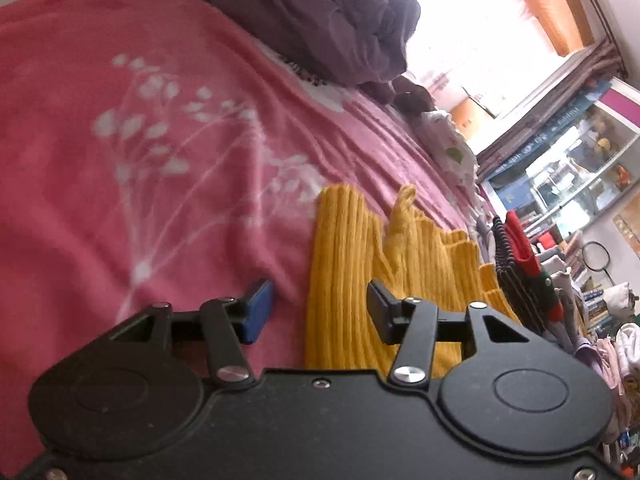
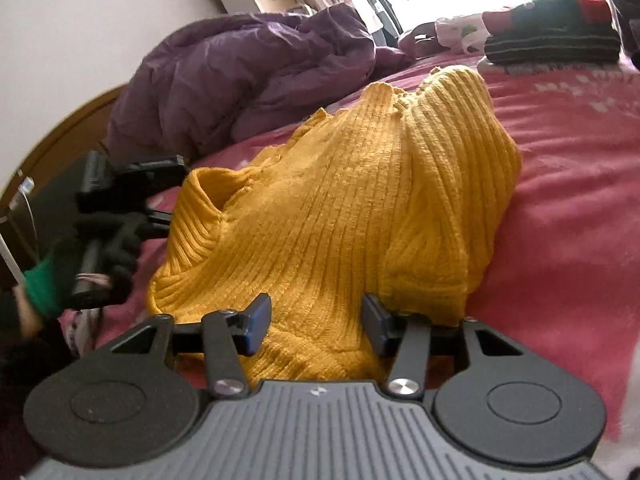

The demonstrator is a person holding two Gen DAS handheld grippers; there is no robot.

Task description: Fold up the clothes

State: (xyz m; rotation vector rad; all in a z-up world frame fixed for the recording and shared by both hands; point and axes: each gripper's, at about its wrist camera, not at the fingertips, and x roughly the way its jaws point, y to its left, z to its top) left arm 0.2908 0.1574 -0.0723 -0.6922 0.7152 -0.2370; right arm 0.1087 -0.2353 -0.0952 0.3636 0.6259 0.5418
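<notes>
Right gripper point(image 2: 316, 322) is about half open, low over the near hem of the yellow ribbed sweater point(image 2: 340, 208). The knit lies between the fingers and bunches against the right one, but the pads aren't pinching it. The left gripper point(image 1: 322, 308) is also roughly halfway open with nothing in it; one finger is over the pink floral bedspread point(image 1: 120, 160), the other over the sweater's edge. The sweater is heaped mid-bed. In the right wrist view a black-gloved hand point(image 2: 104, 248) holds the left gripper by the sweater's left side. Farther back: a purple duvet point(image 2: 240, 72) and a folded dark striped stack point(image 2: 552, 44) at the far edge.
</notes>
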